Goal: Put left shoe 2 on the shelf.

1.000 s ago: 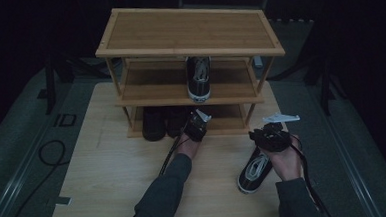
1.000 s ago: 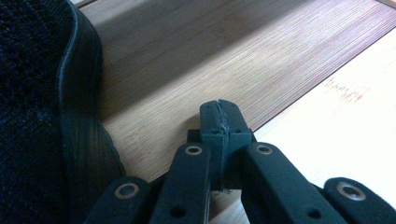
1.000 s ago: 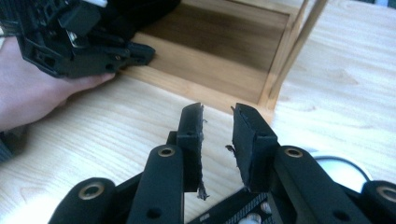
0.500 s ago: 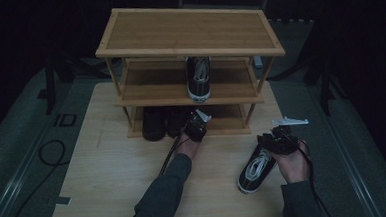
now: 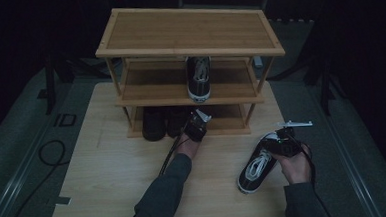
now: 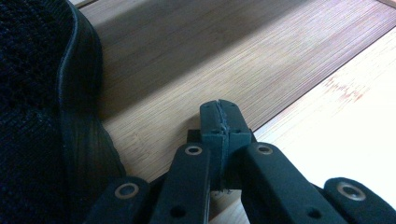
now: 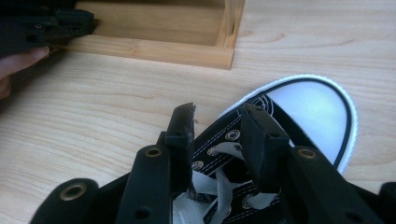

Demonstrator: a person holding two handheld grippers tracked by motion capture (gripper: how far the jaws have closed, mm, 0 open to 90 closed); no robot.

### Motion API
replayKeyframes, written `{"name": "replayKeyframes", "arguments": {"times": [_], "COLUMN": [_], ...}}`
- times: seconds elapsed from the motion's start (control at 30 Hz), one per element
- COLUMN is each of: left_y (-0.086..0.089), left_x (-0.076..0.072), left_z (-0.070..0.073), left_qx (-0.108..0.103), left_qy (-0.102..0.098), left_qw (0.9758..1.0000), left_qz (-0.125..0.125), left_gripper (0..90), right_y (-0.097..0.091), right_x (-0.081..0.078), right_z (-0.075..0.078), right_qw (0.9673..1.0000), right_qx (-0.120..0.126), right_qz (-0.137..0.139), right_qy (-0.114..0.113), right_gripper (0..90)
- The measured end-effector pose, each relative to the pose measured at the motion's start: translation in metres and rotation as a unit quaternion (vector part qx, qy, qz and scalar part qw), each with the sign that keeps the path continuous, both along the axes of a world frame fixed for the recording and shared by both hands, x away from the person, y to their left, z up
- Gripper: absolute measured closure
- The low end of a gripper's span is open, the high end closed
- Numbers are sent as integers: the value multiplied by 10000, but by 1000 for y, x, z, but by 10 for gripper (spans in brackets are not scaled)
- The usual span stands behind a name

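A black sneaker with white laces and a white toe cap (image 5: 256, 169) (image 7: 308, 112) lies on the wooden board (image 5: 109, 178), right of centre. My right gripper (image 5: 283, 143) (image 7: 217, 123) sits over its laced upper. Its jaws have just been opening and stand apart, with the laces between them and not pressed. My left gripper (image 5: 197, 124) (image 6: 220, 116) is shut on nothing, its tips over the front of the rack's bottom shelf (image 6: 261, 60), next to a black shoe (image 6: 37, 93). The right gripper view catches it at the top left (image 7: 46, 25).
The three-level bamboo shoe rack (image 5: 189, 31) stands at the back of the board. A matching sneaker (image 5: 199, 78) rests on its middle shelf. Two black shoes (image 5: 154, 123) sit on the bottom shelf's left. A rack post (image 7: 231, 23) is just ahead of the sneaker. Cables (image 5: 48, 156) lie left.
My right gripper has shifted a little to the right and lower over the sneaker, which stays on the board. The left gripper has not moved.
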State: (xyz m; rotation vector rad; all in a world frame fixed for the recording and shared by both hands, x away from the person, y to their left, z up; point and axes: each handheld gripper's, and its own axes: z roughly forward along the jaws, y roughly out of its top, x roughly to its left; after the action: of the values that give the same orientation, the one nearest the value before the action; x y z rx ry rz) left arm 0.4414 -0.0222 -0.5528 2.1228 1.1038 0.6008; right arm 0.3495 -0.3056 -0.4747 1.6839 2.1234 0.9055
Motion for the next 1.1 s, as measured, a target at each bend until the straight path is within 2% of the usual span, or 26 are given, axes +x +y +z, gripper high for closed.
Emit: {"name": "replayKeyframes", "arguments": {"times": [0.17,0.4,0.6,0.77,0.97,1.1], "left_y": [0,0,-1,-1,0,0], "left_x": [0,0,0,0,0,0], "left_z": [0,0,0,0,0,0], "left_qx": [1,0,29,30,31,30], "left_qy": [-6,-8,-25,-29,-28,-30], "left_qw": [10000,10000,10000,10000,10000,10000], "left_qz": [-6,-3,-10,-16,-18,-17], "left_gripper": [900,900,900,900,900,900], "right_y": [-5,-10,-9,-3,13,18], "right_x": [5,10,13,15,17,17], "right_z": [-6,-13,-13,-13,-12,-11], "right_qw": [9997,9990,9989,9990,9991,9988], "right_qx": [148,237,183,159,-44,-130], "right_qz": [-99,-246,-246,-127,141,218], "right_qy": [153,300,364,391,400,412], "right_gripper": [638,636,669,712,748,764]}}
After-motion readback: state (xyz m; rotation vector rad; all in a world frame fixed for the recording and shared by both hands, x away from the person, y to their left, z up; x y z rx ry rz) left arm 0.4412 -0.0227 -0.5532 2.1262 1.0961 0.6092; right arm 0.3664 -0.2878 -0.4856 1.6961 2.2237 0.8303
